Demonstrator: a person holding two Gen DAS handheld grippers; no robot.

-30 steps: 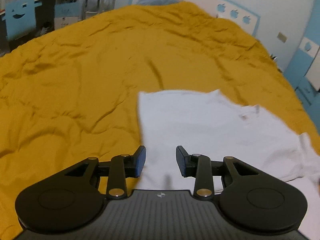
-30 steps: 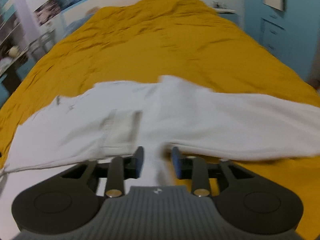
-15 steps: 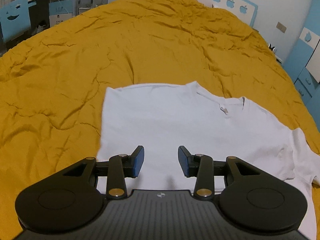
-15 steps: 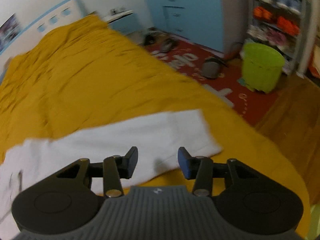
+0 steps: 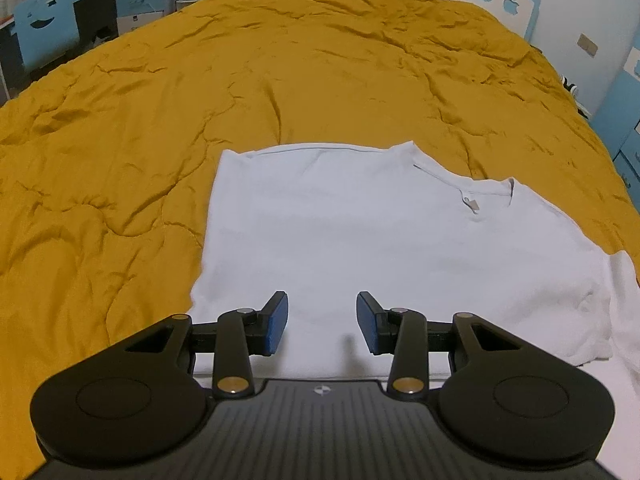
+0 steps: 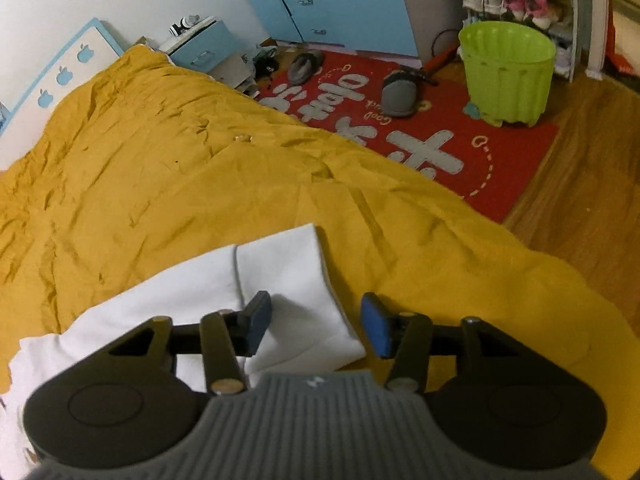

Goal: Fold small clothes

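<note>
A white T-shirt (image 5: 360,240) lies flat on the mustard-yellow bedspread (image 5: 200,100), its collar and label toward the right in the left wrist view. My left gripper (image 5: 322,320) hovers open over the shirt's near part, with nothing between its blue pads. In the right wrist view the shirt's sleeve end (image 6: 288,268) lies on the bedspread (image 6: 160,184) near the bed's edge. My right gripper (image 6: 316,324) hangs over that end with its jaws closing. The cloth lies under the gap and the pads do not press on it.
The bed drops off to the right onto a red rug (image 6: 440,140) with grey slippers (image 6: 398,94) and a green bin (image 6: 506,76). Blue drawers (image 6: 320,0) stand behind. A blue chair (image 5: 44,36) and a desk stand past the bed's far left side.
My right gripper has swung from the shirt's middle out to its sleeve end by the bed's edge and has rolled. The left gripper has shifted a little over the shirt, which now lies spread flat.
</note>
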